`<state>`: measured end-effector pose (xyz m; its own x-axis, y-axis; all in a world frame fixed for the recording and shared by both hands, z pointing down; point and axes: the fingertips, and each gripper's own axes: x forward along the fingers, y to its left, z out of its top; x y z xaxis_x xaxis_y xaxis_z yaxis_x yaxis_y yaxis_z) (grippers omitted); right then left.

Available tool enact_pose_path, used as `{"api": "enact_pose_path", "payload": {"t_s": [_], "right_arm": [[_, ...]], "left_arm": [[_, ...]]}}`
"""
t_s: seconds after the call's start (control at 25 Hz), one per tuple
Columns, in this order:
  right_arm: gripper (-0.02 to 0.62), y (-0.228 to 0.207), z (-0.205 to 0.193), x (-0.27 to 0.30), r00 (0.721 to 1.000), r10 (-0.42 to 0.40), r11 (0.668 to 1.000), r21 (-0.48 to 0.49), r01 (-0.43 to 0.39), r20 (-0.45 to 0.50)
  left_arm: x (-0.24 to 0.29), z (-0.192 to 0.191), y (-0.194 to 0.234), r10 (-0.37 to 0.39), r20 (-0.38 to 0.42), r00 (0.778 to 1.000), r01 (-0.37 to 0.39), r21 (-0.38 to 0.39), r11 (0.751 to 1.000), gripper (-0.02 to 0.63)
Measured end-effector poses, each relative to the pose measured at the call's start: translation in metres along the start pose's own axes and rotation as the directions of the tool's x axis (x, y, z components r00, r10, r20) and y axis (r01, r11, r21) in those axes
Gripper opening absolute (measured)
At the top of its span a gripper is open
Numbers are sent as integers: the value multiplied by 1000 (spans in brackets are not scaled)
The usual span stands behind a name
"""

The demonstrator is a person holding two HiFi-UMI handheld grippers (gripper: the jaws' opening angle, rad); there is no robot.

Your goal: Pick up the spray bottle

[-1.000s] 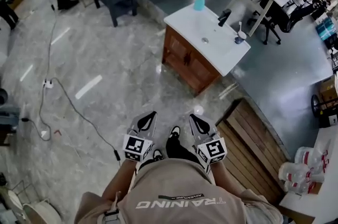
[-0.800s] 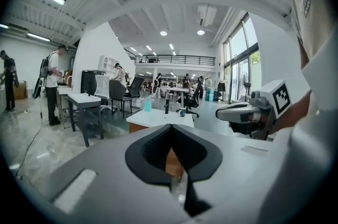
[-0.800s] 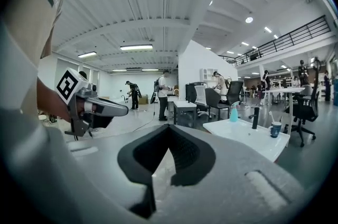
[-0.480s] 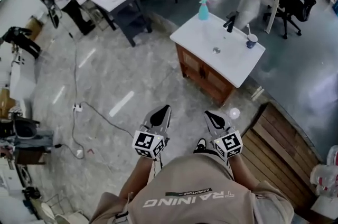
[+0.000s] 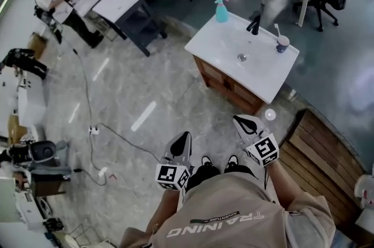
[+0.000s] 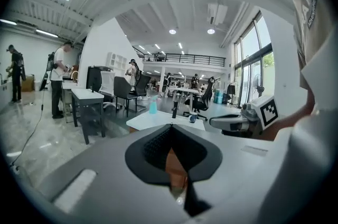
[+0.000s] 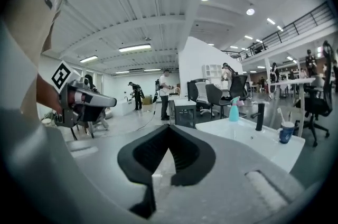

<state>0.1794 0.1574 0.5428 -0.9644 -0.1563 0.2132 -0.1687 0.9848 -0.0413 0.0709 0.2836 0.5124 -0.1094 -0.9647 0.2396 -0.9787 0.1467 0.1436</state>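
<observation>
The teal spray bottle (image 5: 221, 9) stands upright at the far corner of a white vanity top (image 5: 263, 74). It also shows in the left gripper view (image 6: 153, 107) and the right gripper view (image 7: 233, 110). Both grippers are held low in front of the person, well short of the vanity, and point toward it. My left gripper (image 5: 183, 137) has its jaws shut with nothing in them (image 6: 170, 128). My right gripper (image 5: 238, 120) is further forward, also shut and empty (image 7: 169, 127). The bottle is far from both.
On the vanity are a black faucet (image 5: 253, 23) and a cup with a toothbrush (image 5: 283, 42), above a wooden cabinet (image 5: 225, 86). A wooden platform (image 5: 324, 147) lies at the right. A cable (image 5: 111, 133) crosses the floor at the left. Desks, chairs and people are at the back.
The person has walked closer to the vanity. Both grippers travelled along, and the right one now leads the left.
</observation>
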Motion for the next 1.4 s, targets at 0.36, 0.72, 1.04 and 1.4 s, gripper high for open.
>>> {"api": "enact_pose_path", "payload": {"t_s": [0.36,0.72,1.04,1.4], "right_arm": [[2,-29,-1,48,992,-121,988,95,123,-32],[2,-58,59,103,964,-265,964,12,266,-22],[2,-68,62,142,932,-361,932,9,362,-37],[2,-97,58,185,945,-323,946,2,323,-55]], "left_arm": [[69,0,46,-104,-45,994,103,-12,995,18],[136,80,88,-312,85,946,310,35,950,18],[152,63,144,-352,56,934,352,9,936,18],[182,44,170,-299,-2,954,299,-62,952,18]]}}
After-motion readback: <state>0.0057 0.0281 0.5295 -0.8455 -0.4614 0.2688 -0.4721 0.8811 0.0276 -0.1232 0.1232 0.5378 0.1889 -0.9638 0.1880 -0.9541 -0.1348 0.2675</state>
